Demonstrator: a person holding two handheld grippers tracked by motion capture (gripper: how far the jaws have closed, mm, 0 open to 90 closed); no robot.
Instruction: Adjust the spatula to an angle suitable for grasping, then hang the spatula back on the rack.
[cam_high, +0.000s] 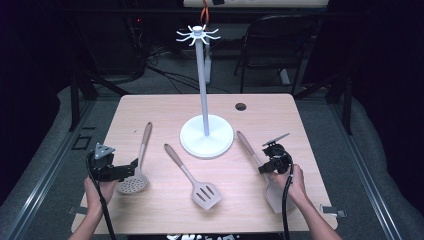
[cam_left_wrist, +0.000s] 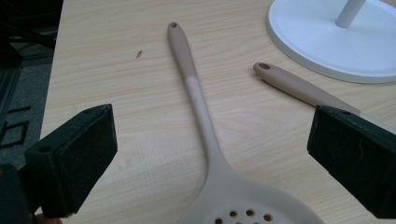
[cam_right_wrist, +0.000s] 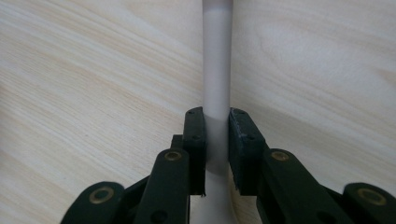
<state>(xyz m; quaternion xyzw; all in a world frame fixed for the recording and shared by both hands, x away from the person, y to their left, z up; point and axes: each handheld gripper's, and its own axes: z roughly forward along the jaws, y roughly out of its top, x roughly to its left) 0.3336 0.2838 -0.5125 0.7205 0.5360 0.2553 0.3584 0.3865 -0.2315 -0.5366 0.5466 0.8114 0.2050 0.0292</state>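
Three beige utensils lie on the wooden table (cam_high: 150, 107). My right gripper (cam_high: 266, 166) is shut on the handle of the right spatula (cam_high: 247, 145), and its blade lies under the right hand. In the right gripper view the black pads (cam_right_wrist: 195, 135) press both sides of that pale handle (cam_right_wrist: 216, 56), with the gripper (cam_right_wrist: 217, 116) low over the table. My left gripper (cam_high: 133, 165) stands open at the left, above the perforated skimmer (cam_high: 135, 184). In the left gripper view the jaws stand wide apart on either side of the skimmer's handle (cam_left_wrist: 201, 102), with the gripper (cam_left_wrist: 212, 123) clear of it.
A white stand (cam_high: 206, 135) with a tall pole and a ring of hooks on top rises at the table's middle; its base (cam_left_wrist: 327, 42) is close by. A slotted spatula (cam_high: 192, 177) lies between the two hands. A cable hole (cam_high: 241, 106) and a chair (cam_high: 275, 40) sit farther back.
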